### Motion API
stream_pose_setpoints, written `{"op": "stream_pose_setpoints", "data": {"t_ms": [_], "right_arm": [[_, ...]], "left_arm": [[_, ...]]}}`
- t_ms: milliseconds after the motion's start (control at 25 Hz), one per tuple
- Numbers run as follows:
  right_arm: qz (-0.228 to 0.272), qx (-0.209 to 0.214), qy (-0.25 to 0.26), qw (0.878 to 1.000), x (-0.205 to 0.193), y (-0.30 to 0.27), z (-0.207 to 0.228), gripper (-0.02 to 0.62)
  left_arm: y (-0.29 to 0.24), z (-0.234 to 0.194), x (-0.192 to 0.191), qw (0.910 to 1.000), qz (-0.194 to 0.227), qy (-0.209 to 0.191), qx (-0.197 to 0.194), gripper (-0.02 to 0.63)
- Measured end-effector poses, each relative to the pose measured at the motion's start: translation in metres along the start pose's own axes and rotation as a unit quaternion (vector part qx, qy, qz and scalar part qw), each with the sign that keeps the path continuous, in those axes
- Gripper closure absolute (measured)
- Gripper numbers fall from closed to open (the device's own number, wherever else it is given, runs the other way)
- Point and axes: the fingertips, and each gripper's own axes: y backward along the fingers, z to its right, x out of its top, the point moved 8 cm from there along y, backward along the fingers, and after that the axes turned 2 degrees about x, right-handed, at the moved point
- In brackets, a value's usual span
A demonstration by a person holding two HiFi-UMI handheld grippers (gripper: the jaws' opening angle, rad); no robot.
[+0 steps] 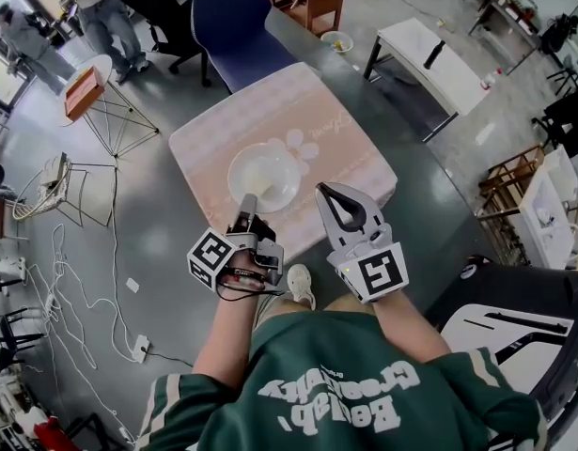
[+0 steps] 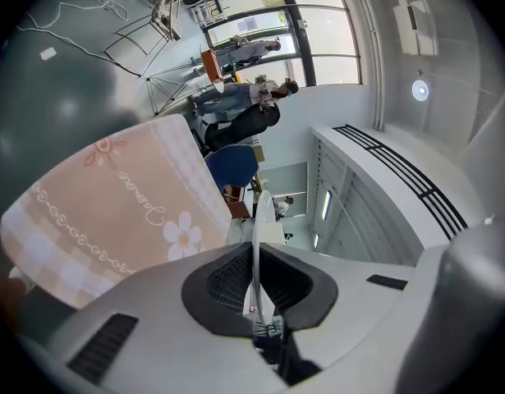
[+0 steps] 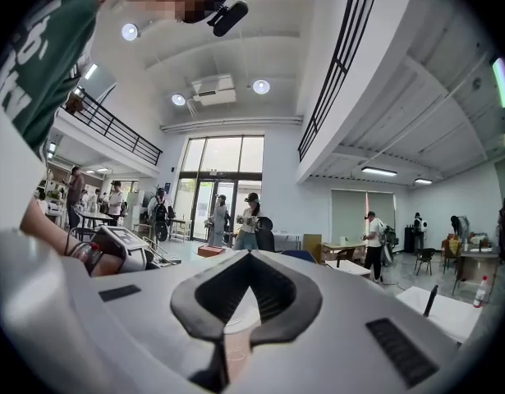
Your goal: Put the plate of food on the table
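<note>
The left gripper (image 1: 245, 205) has its fingers (image 2: 226, 282) clamped on the near rim of a pale, round plate (image 1: 265, 174). In the left gripper view the rim runs edge-on as a thin white line between the two dark pads. The plate sits over the middle of a small counter (image 1: 206, 135) covered by a pink cloth (image 2: 112, 212) printed with white flowers. No view shows whether the plate rests on the cloth or is held just above it. What lies on the plate is too faint to make out.

The right gripper (image 1: 323, 190) is level with the left one, its tip just beside the plate's right edge. Its fingers (image 3: 204, 304) are closed tip to tip and grip nothing; the plate and cloth show through the gap behind the tips.

Beyond the counter stands a blue chair (image 1: 234, 24), with a white table (image 1: 428, 53) to the right. People (image 1: 102, 7) stand at the far left, and cables (image 1: 80, 280) trail over the grey floor.
</note>
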Motion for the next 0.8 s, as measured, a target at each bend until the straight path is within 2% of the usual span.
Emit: {"op": "stream_pose_setpoints", "data": {"t_ms": [520,800], "right_arm": [[-0.023,0.001,-0.004,1.0,-0.016,-0.036,0.008,0.58],[-0.016,0.007,-0.002,1.0,-0.014,-0.048,0.014,0.58]], "left_arm": [[-0.031,-0.009,0.014,0.9997,-0.023,0.006,0.001,0.581],[-0.032,-0.008,0.019,0.9998,-0.016,0.013,0.001,0.581]]}}
